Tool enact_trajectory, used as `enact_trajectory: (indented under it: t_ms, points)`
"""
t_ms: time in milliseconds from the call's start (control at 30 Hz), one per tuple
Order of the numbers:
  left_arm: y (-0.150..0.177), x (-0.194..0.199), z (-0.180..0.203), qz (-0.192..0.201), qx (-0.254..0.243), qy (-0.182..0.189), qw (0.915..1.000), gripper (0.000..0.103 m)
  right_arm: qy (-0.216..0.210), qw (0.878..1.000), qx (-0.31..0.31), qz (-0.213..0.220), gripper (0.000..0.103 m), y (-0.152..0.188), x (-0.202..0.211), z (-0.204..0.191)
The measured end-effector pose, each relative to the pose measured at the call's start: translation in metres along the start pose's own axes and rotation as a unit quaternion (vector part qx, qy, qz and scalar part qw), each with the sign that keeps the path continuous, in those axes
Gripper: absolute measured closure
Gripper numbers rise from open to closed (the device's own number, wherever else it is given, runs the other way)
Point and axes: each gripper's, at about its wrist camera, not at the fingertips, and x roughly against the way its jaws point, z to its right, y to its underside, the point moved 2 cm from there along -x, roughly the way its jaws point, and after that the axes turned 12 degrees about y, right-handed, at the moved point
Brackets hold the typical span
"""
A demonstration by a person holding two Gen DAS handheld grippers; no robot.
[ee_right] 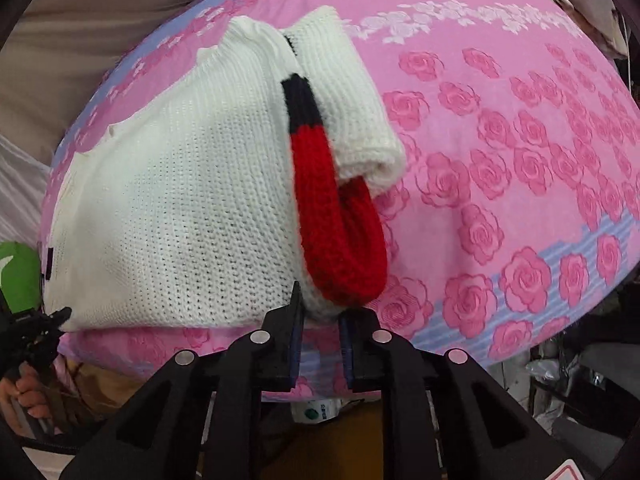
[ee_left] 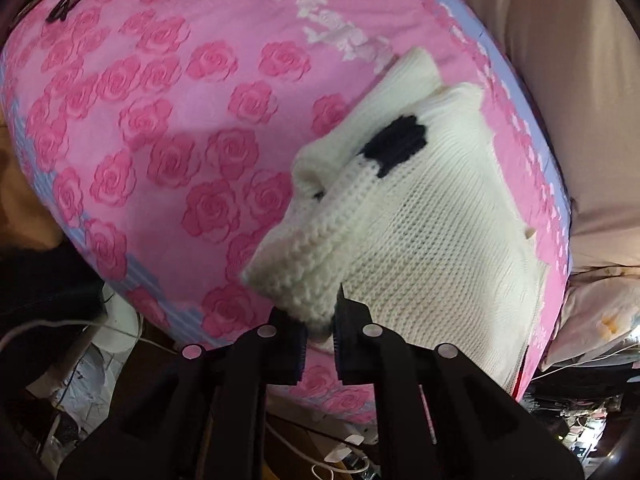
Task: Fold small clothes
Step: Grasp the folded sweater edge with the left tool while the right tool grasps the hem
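- White knitted sweater spread flat on the pink rose-print bedspread, body already doubled over, presumably so a tidy rectangle comes next.
- Left gripper clenched on the thick ribbed edge at the sweater's near corner, pads pressing the knit from both sides; gripped there, probably, to lift and carry that corner across.
- Sleeve lying folded over the body, out of the way of the fold.
- Right gripper closed on the other near corner, just under the red ribbed band; matched grips likely meant to keep the hem level.
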Motion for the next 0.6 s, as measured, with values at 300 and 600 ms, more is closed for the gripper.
enact_trajectory:
  t_ms: [300,600]
  points:
    - [-0.004,0.001,0.006,0.003,-0.006,0.003,1.0,0.092,0.005,0.989,0.025,0.148,0.087,-0.049,0.083,-0.038]
    - [-0.008,0.01,0.006,0.017,-0.014,0.021,0.9995,0.093,-0.041,0.965,0.246,0.075,0.097,-0.038,0.015,-0.214]
